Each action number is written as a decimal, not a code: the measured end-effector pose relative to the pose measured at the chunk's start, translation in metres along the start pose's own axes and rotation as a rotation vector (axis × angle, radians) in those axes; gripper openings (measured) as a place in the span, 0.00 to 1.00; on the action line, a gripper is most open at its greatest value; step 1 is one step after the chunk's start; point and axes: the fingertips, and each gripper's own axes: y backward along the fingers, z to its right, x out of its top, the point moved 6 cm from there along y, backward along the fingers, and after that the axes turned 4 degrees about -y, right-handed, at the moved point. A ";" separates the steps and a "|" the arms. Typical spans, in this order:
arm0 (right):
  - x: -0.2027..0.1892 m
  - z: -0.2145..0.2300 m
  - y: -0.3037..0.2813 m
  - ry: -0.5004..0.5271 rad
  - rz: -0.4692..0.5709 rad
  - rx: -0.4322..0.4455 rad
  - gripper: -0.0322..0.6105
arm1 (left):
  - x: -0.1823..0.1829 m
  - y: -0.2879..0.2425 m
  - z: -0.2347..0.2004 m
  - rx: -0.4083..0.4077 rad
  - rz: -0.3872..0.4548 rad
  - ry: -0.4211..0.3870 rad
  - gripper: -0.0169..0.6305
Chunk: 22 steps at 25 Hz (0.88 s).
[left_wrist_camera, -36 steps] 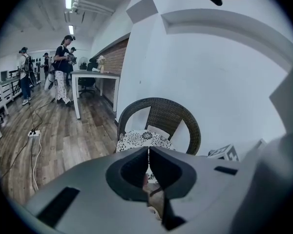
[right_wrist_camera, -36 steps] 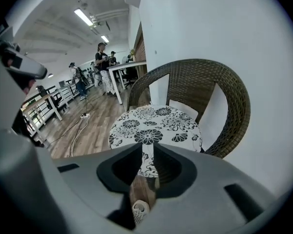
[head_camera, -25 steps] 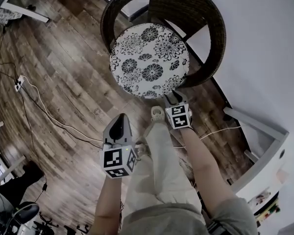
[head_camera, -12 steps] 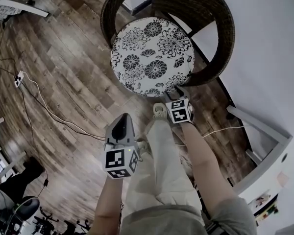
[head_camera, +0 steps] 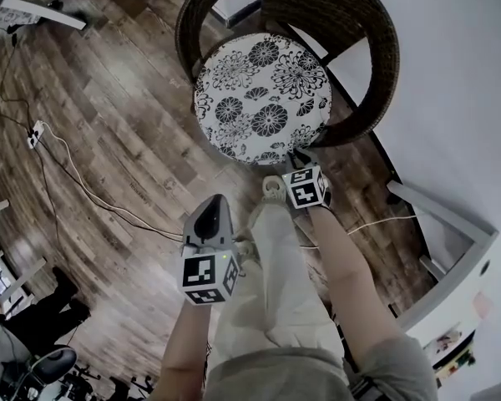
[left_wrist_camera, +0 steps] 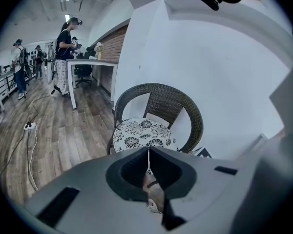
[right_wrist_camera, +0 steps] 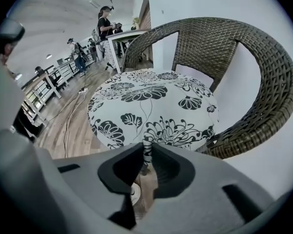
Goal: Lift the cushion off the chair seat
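Observation:
A round white cushion (head_camera: 263, 98) with black flowers lies on the seat of a dark wicker chair (head_camera: 376, 48). My right gripper (head_camera: 299, 160) is at the cushion's near edge. In the right gripper view the cushion (right_wrist_camera: 151, 101) fills the middle, and a strip of its patterned edge sits pinched between the closing jaws of the right gripper (right_wrist_camera: 146, 147). My left gripper (head_camera: 211, 200) hangs over the wooden floor, well short of the chair, with its jaws shut and nothing in them. The left gripper view shows the cushion (left_wrist_camera: 142, 134) and chair (left_wrist_camera: 158, 94) beyond the left gripper (left_wrist_camera: 147, 151).
A white wall runs behind the chair. A cable and power strip (head_camera: 35, 136) lie on the floor at the left. My leg and shoe (head_camera: 271, 190) stand between the grippers. A white frame (head_camera: 434, 215) is at the right. People (left_wrist_camera: 66, 52) stand by a distant table (left_wrist_camera: 90, 62).
My right gripper's jaws have come together on the cushion's near edge after dropping slightly. The left gripper has stayed where it was.

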 end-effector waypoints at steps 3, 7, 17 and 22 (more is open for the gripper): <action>0.006 0.000 0.007 0.000 -0.004 -0.009 0.11 | 0.005 0.003 0.002 -0.006 0.004 -0.004 0.04; 0.011 -0.005 0.022 -0.003 0.012 -0.016 0.10 | 0.011 0.014 0.005 -0.018 0.012 -0.008 0.04; 0.029 -0.025 0.089 -0.039 0.086 -0.052 0.10 | 0.031 0.065 0.015 -0.037 0.062 -0.024 0.04; 0.019 -0.039 0.136 -0.085 0.149 -0.075 0.10 | 0.032 0.103 0.029 -0.034 0.109 -0.026 0.04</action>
